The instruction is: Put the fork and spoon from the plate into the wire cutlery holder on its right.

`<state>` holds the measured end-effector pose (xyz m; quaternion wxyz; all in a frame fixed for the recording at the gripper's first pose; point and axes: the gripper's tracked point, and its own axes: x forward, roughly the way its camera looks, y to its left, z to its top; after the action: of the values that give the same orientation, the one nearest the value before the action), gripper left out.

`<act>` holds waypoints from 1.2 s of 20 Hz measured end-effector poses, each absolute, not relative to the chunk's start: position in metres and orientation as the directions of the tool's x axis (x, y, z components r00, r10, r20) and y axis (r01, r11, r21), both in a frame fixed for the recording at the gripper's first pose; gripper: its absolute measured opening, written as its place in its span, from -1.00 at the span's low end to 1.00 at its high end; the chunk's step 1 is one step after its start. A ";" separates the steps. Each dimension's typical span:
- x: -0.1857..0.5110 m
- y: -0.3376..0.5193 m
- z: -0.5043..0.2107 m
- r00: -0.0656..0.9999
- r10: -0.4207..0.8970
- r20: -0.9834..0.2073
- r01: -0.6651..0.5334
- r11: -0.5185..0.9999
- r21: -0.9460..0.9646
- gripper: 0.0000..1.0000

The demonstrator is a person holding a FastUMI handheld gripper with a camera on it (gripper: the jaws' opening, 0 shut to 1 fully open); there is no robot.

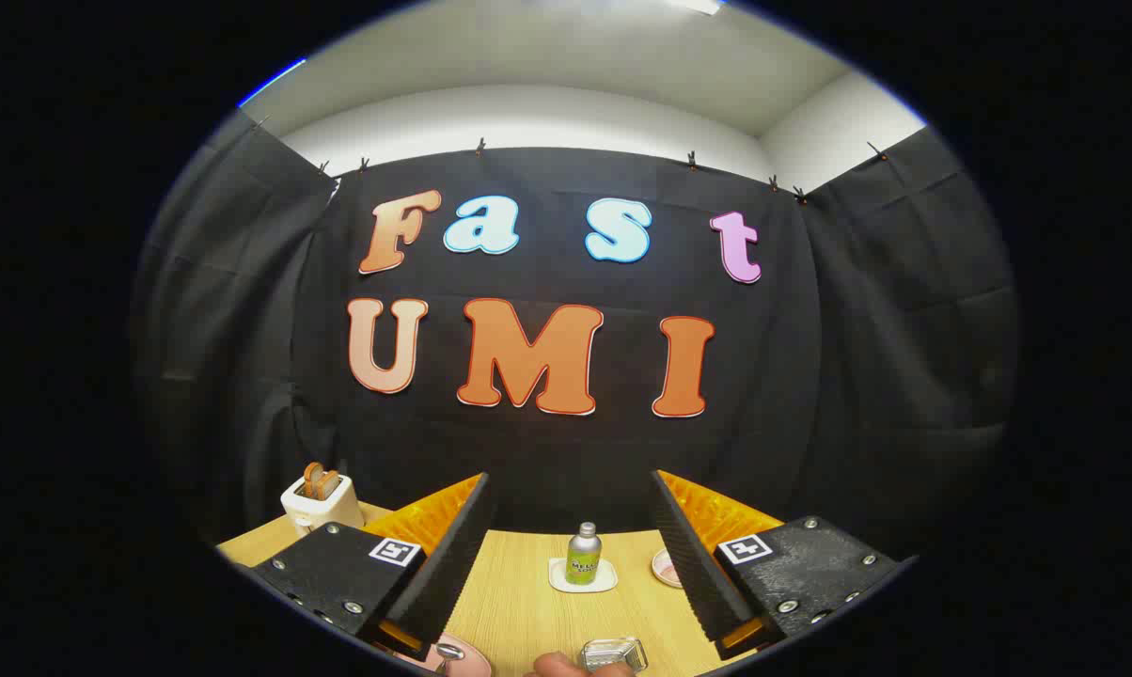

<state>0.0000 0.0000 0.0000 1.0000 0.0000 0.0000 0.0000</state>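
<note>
In the gripper view, the tongs (571, 564) are held wide apart above a light wooden table (528, 602), with nothing between the two fingers (453, 555). The view is tilted upward, so the black cloth wall of the booth is seen beyond them.

Close below the fingers, a pink plate (467, 658) is seen just beside the lower end of the left finger, and the bowl of a metal spoon (449, 651) lies on it; the fork cannot be made out. Just to the right of the plate, the wire cutlery holder (613, 653) stands on the table, and part of a person's hand (558, 666) is seen between plate and holder, close against the holder.

Farther ahead, between the fingers, a small metal bottle (583, 555) stands upright on a white square coaster (558, 575). A small pink dish (665, 567) is partly hidden by the right finger. Beyond the left finger, a white toaster (317, 500) with toast in its slots stands at the table's far side.
</note>
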 end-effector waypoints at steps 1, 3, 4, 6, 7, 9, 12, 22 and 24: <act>0.000 0.003 -0.001 1.000 0.006 0.000 -0.006 1.000 -0.001 0.98; -0.001 0.011 -0.002 1.000 0.024 -0.005 -0.024 1.000 0.002 0.98; -0.001 0.014 -0.003 0.999 0.034 -0.005 -0.034 0.999 0.006 0.98; 0.001 0.019 0.000 0.999 0.049 -0.001 -0.049 0.999 0.005 0.98; 0.002 0.021 0.002 0.999 0.054 0.001 -0.054 0.999 0.004 0.98; 0.002 0.026 0.002 0.998 0.063 0.002 -0.063 0.998 0.006 0.98; 0.005 0.031 -0.003 0.997 0.070 -0.014 -0.070 0.998 0.009 0.98; 0.002 0.062 -0.071 0.965 0.136 -0.223 -0.134 0.991 0.024 0.98; 0.000 0.070 -0.089 0.949 0.150 -0.278 -0.151 0.988 0.021 0.98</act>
<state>0.0002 0.0698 -0.0888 0.9871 -0.0002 0.1408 0.0762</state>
